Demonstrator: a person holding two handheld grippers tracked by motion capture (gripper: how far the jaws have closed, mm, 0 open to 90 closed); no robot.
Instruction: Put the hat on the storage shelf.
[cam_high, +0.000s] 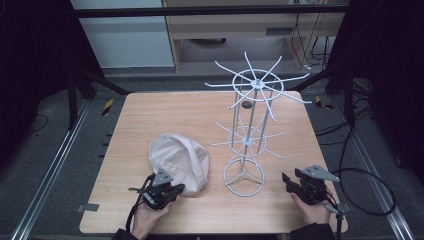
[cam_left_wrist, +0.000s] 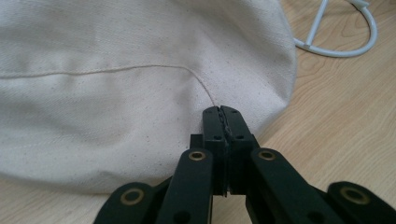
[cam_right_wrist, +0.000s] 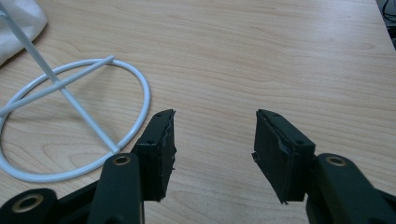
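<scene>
1. Right now the left gripper (cam_left_wrist: 223, 112) sits at the near edge of the hat (cam_high: 179, 161), a cream cloth one lying on the table (cam_high: 150, 115) left of the rack (cam_high: 250, 135).
2. Its jaws are pressed fully together at the hat's edge; whether any cloth is caught between them I cannot tell, since the tips meet right where the fabric begins.
3. The right gripper (cam_right_wrist: 212, 140) rests over bare wood near the rack's ring base (cam_right_wrist: 74, 135), jaws wide apart and holding nothing.
4. Likely risk one: if the left jaws have only a thin fold, or none, the hat could slip out as it is lifted, because the cloth is soft and the bite is at the very rim.
5. Risk two: the rack looks light and tall, with thin arms spreading from its hubs. Swinging the hat toward it carelessly could snag an arm and tip or slide the whole rack.
6. Risk three: the right gripper is near the base but not bracing it, so nothing steadies the rack against a knock.
</scene>
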